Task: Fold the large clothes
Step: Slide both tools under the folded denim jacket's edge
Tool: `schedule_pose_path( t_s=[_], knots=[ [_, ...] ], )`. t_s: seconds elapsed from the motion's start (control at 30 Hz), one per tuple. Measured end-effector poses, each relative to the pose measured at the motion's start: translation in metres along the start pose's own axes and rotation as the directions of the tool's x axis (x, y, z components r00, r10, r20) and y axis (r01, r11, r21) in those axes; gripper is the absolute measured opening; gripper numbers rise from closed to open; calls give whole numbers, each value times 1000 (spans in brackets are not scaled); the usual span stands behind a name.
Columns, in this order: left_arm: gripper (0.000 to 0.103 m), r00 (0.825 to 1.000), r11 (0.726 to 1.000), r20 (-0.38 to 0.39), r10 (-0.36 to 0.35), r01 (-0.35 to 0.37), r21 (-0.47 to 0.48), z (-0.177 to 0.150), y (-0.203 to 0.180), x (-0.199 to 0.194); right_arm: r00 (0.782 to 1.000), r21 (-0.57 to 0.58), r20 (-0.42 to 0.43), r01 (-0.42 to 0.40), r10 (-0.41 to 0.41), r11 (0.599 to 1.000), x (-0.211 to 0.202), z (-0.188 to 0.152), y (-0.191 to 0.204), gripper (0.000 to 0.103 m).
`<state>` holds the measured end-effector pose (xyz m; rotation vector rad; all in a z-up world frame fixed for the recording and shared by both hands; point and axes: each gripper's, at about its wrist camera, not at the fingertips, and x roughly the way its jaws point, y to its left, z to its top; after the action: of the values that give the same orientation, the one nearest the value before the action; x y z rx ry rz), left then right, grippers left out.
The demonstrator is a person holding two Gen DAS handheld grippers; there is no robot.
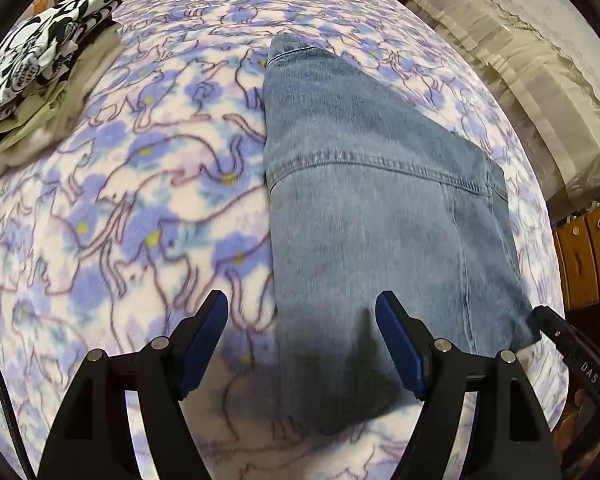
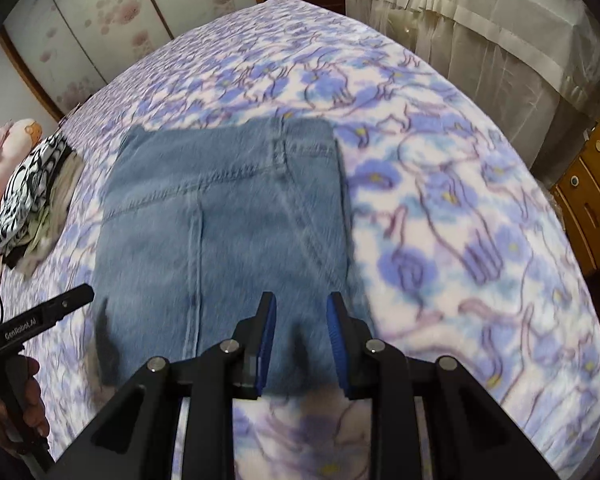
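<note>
Folded blue jeans (image 1: 364,208) on a bed under a blanket (image 1: 140,208) printed with purple flowers, filling the middle and right of the left wrist view and narrowing toward the upper centre. Left gripper (image 1: 302,308) at the lower centre of that frame, poised above the near end of the denim, jaws spread wide and nothing between them; one blue pad over the blanket, the other over the cloth. Right gripper (image 2: 302,308) at the lower centre of its own frame, above the near right edge of the jeans (image 2: 224,220), jaws narrowly parted and gripping nothing, no cloth pinched between the pads. Stack of folded clothes (image 1: 40,72), topped by a black-and-white print, at the upper left of the left wrist view, well apart from the jeans; same stack (image 2: 36,196) at the left edge of the right wrist view. Pale draped cover (image 2: 480,28) at the upper right, wooden drawers (image 2: 592,184) at the right edge beside the bed. Hand (image 2: 16,400) on the other gripper's handle at the lower left. Blanket between jeans and stack bare.
</note>
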<state>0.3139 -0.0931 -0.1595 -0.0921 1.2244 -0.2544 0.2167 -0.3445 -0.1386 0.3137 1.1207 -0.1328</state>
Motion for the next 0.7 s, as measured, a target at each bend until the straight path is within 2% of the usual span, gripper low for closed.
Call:
schedule_pose_path(
  t_s=[0.13,0.23,0.3,0.33,0.47,0.6,0.7],
  knots=[
    [75,1000,1000,-17,-21,20,-11,-6,-1,-9,1000,-34,-5,-19,19,999,-8,-8,10,27],
    [75,999,1000,-25,-24,24,1,-10,-6,-18,1000,-80,9,-23,24,997,-17,-11,20,38],
    [82,999,999,-26,-33,33,9,-11,-9,-23,999,-106,24,-24,27,994,-24,-10,25,41],
    [90,999,999,-26,-38,38,11,-12,-10,-25,999,-118,27,-25,29,993,-27,-9,27,45],
    [92,998,999,-28,-51,52,17,-13,-14,-29,999,-142,53,-4,12,990,-33,-5,28,71],
    [92,998,998,-43,-56,56,-1,-13,-13,-22,997,-154,74,4,8,988,-30,0,22,72],
    [92,995,996,-61,-85,84,-14,-10,-12,-13,995,-162,92,-7,22,987,-25,3,17,72]
  ],
)
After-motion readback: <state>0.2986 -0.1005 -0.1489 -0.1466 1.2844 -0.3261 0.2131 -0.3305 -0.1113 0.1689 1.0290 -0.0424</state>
